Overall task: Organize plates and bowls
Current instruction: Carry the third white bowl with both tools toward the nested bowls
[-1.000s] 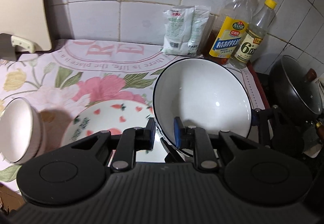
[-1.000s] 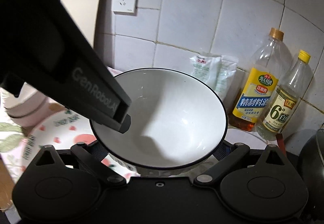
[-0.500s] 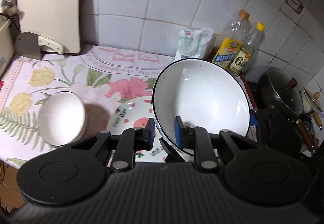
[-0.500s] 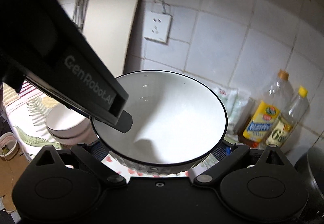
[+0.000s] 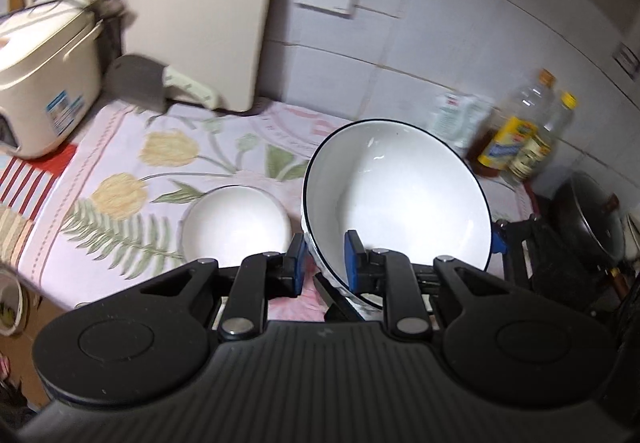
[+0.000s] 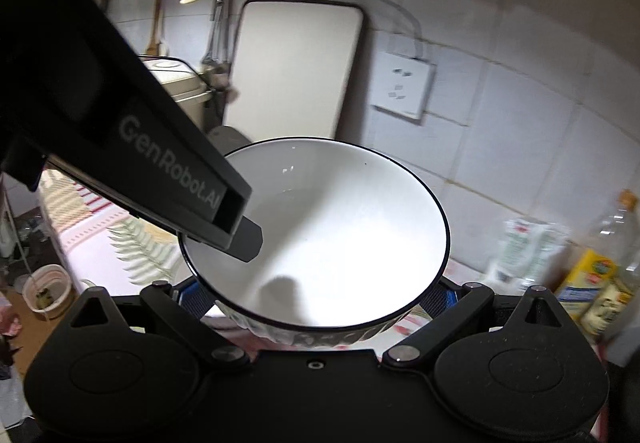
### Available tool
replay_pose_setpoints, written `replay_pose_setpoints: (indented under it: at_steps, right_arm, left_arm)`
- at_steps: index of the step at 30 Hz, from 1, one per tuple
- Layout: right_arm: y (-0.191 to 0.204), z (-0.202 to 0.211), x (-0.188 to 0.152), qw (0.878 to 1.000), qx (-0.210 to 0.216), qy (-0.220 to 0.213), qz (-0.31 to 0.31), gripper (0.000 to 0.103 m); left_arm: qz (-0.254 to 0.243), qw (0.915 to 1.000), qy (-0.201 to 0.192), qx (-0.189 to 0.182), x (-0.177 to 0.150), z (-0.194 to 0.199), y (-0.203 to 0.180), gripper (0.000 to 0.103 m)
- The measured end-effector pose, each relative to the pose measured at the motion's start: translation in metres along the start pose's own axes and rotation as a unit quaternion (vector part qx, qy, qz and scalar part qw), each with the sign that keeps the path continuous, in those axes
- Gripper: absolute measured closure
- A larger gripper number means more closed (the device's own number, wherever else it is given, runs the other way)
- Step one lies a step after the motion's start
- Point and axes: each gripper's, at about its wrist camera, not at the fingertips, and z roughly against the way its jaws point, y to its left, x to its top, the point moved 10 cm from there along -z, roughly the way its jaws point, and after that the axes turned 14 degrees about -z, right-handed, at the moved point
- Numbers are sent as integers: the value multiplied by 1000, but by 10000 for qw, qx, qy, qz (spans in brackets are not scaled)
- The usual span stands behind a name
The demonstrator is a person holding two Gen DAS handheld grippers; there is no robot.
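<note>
With my left gripper pinching the big bowl's rim and my right gripper clamped across its sides, it hangs above the surface, beside the small bowl, not yet stacked.

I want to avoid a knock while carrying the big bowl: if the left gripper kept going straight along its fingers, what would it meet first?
Probably the flowered cloth just right of the small white bowl. The left gripper is shut on the big bowl's rim and points downward; depth is unclear.
</note>
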Motion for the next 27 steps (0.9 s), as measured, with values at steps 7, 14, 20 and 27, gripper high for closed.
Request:
replay_pose_setpoints:
  at_steps: [7,14,20,27]
  right_arm:
    - [41,-54,-15,9982,438,400,-125,2]
    - [62,-96,-27,9975,261,633,177,2]
    - [73,-120,-37,9945,320,945,309,2]
    - [77,-134,-49,9931,317,1048,424,1]
  left_arm:
    - [407,9989,177,181,-16,-36,54,84]
    - [761,9965,340,114,-27,-72,88,85]
    - [1065,9932,463,12,-39,-90,109,85]
    - [1219,9906,618,-28,-45,-108,116,85]
